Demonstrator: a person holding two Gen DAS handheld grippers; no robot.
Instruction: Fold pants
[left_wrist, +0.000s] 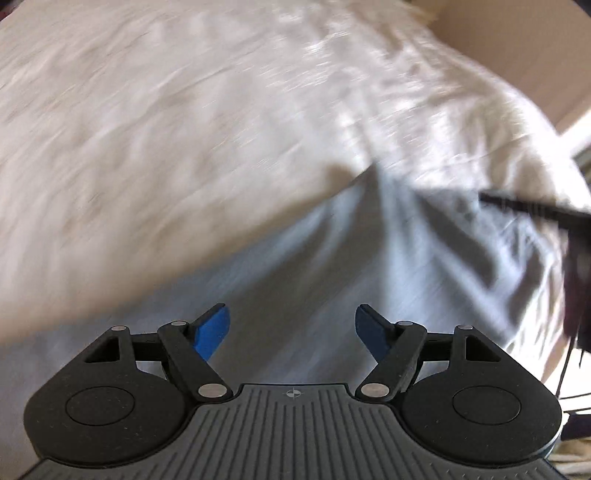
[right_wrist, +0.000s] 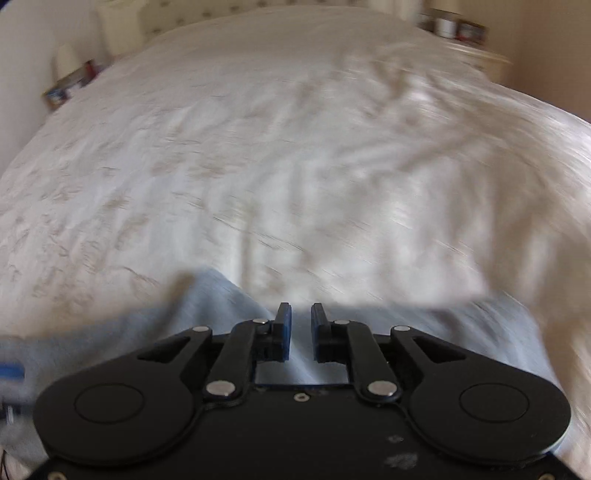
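Observation:
Light blue pants (left_wrist: 332, 266) lie on a white bedspread (left_wrist: 166, 129), blurred by motion. My left gripper (left_wrist: 291, 328) is open and empty, its blue pads spread wide above the pants. In the right wrist view the pants (right_wrist: 221, 306) lie along the near edge of the bed. My right gripper (right_wrist: 300, 328) has its jaws close together with a narrow gap, and pants fabric shows in the gap. The frames do not show whether it pinches the fabric. The right gripper also shows as a dark blurred shape at the right edge of the left wrist view (left_wrist: 554, 218).
The white bedspread (right_wrist: 277, 147) fills most of both views. A bedside unit with small items (right_wrist: 458, 33) stands at the far right, and more items (right_wrist: 70, 81) sit at the far left by the wall. A beige wall (left_wrist: 517, 44) lies beyond the bed.

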